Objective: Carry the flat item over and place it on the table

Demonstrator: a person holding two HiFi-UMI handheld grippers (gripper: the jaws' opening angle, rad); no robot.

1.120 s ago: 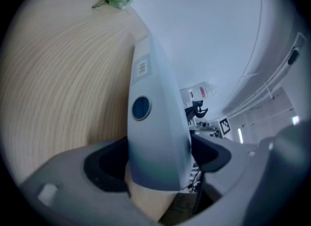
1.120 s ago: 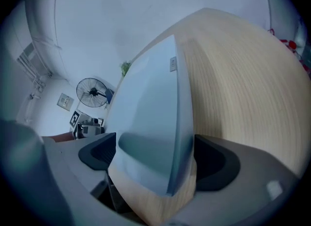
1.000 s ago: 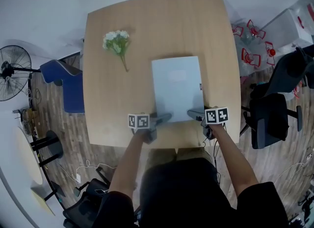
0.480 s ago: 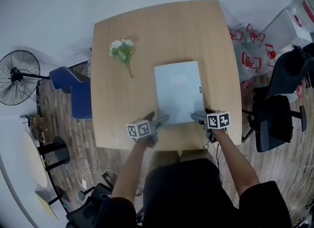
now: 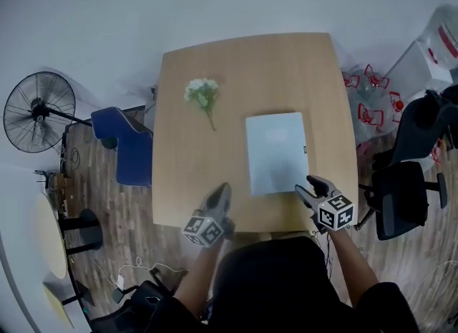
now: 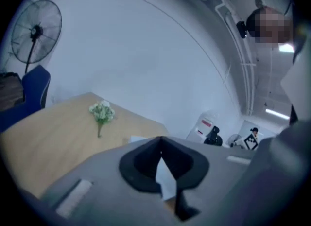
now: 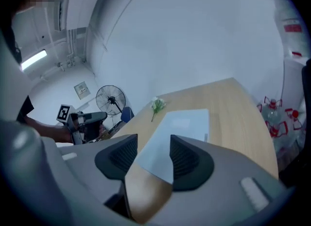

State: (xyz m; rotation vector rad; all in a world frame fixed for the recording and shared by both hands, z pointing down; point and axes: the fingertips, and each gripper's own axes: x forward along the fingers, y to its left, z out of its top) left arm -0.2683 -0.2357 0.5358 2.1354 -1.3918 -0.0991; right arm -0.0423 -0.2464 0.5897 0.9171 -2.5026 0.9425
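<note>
The flat item (image 5: 275,152), a pale blue-grey board, lies on the wooden table (image 5: 193,167) right of centre, with nothing gripping it. My left gripper (image 5: 221,191) hovers at the table's near edge, left of the item and apart from it; its jaws are shut and empty (image 6: 160,141). Just off the item's near right corner is my right gripper (image 5: 309,185). Its jaws are closing with a gap still showing (image 7: 153,147) and nothing between them. The item (image 7: 180,128) lies on the table beyond that gap.
A small bunch of white flowers (image 5: 204,94) lies on the table's far left part. A floor fan (image 5: 39,113) and a blue chair (image 5: 129,145) stand to the left. A black office chair (image 5: 404,195) and water bottles (image 5: 372,99) are to the right.
Both grippers have drawn back from the item's near edge toward the person. The left jaws went from open to shut, and the right jaws have narrowed. The item stays flat on the table.
</note>
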